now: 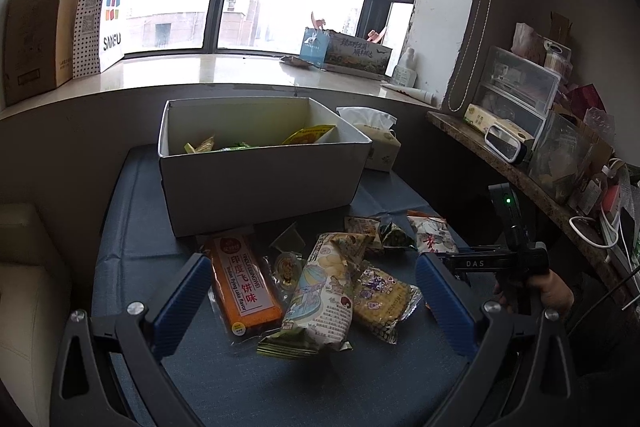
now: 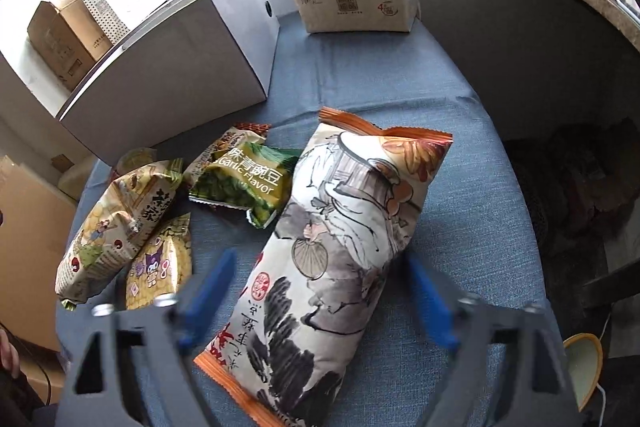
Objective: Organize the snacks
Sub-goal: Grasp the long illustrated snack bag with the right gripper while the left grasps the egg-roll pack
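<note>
A white box stands on the blue table and holds several snack packs; its side shows in the right wrist view. In front of it lie loose snacks: an orange flying-cake pack, a tall illustrated bag, a yellow Kuromi pack. My left gripper is open above this pile, empty. My right gripper is open, its jaws on either side of a large ink-painting snack bag, not closed on it. A green garlic-pea pack lies beside that bag.
A tissue pack stands to the right of the box. A cluttered shelf runs along the right. A windowsill behind carries a cardboard box, a paper bag and a blue carton. The right gripper body shows at the left view's right edge.
</note>
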Motion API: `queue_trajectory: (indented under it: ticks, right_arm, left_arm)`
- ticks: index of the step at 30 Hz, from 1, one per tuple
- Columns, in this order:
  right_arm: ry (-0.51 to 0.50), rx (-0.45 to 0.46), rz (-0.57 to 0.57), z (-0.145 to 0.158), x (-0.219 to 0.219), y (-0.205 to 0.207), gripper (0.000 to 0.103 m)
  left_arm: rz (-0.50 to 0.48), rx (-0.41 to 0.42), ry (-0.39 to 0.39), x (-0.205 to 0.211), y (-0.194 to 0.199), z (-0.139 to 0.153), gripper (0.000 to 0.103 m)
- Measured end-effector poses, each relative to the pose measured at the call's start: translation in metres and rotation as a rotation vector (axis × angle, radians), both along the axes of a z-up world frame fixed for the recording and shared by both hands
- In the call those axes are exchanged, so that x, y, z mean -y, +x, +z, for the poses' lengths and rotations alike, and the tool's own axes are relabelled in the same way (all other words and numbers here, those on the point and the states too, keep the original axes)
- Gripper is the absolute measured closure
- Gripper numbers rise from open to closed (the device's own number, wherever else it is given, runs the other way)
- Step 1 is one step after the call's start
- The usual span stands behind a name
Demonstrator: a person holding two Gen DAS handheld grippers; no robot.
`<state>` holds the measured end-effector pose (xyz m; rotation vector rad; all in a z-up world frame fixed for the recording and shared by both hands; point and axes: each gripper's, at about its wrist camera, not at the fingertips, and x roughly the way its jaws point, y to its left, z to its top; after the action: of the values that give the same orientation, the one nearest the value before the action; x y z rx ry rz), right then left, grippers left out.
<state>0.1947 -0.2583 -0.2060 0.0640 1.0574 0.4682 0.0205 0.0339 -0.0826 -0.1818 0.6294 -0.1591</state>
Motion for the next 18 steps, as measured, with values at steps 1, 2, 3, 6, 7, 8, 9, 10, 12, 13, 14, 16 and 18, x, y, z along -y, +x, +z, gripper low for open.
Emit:
queue_trajectory:
  ticks: [1,2,3,6,7,8,9,10,12,13,14,16,18]
  right_arm:
    - [0.043,-0.02,0.005,0.001,0.0,0.0,0.063]
    - [0.075,-0.039,0.025,-0.001,0.0,0.0,0.064]
    - [0.072,-0.039,0.036,-0.002,-0.001,-0.001,0.064]
    - [0.094,-0.025,0.049,0.002,-0.001,-0.006,0.066]
    - [0.12,-0.018,0.055,0.004,0.0,-0.009,0.067]
    - [0.15,-0.013,0.066,0.006,0.001,-0.011,0.067]
    - [0.185,-0.004,0.069,0.009,0.003,-0.014,0.067]
    - [0.233,0.006,0.068,0.011,0.007,-0.016,0.067]
    - [0.341,-0.001,0.082,0.013,0.016,-0.021,0.067]
    - [0.386,0.007,0.072,0.015,0.022,-0.024,0.067]
    - [0.42,0.014,0.069,0.017,0.026,-0.026,0.067]
    - [0.465,0.033,0.051,0.021,0.035,-0.031,0.066]
    - [0.492,0.068,0.055,0.029,0.042,-0.038,0.066]
  left_arm:
    - [-0.003,-0.002,0.001,0.001,0.0,-0.001,0.0]
    - [-0.007,-0.004,0.003,0.003,0.001,-0.001,0.0]
    - [-0.012,-0.006,0.005,0.005,0.001,-0.002,0.0]
    - [-0.027,-0.013,0.017,0.009,0.003,-0.004,0.0]
    - [-0.036,-0.02,0.019,0.01,0.006,-0.005,0.0]
    - [-0.041,-0.029,0.023,0.012,0.009,-0.007,0.0]
    - [-0.047,-0.046,0.027,0.014,0.013,-0.01,0.0]
    - [-0.051,-0.062,0.033,0.016,0.016,-0.013,0.0]
    - [-0.042,-0.081,0.078,0.023,0.025,-0.02,0.0]
    - [-0.059,-0.101,0.101,0.027,0.032,-0.025,0.0]
    - [-0.085,-0.119,0.118,0.031,0.038,-0.029,0.0]
    - [-0.139,-0.14,0.129,0.038,0.051,-0.038,0.0]
    - [-0.172,-0.185,0.152,0.042,0.068,-0.048,0.0]
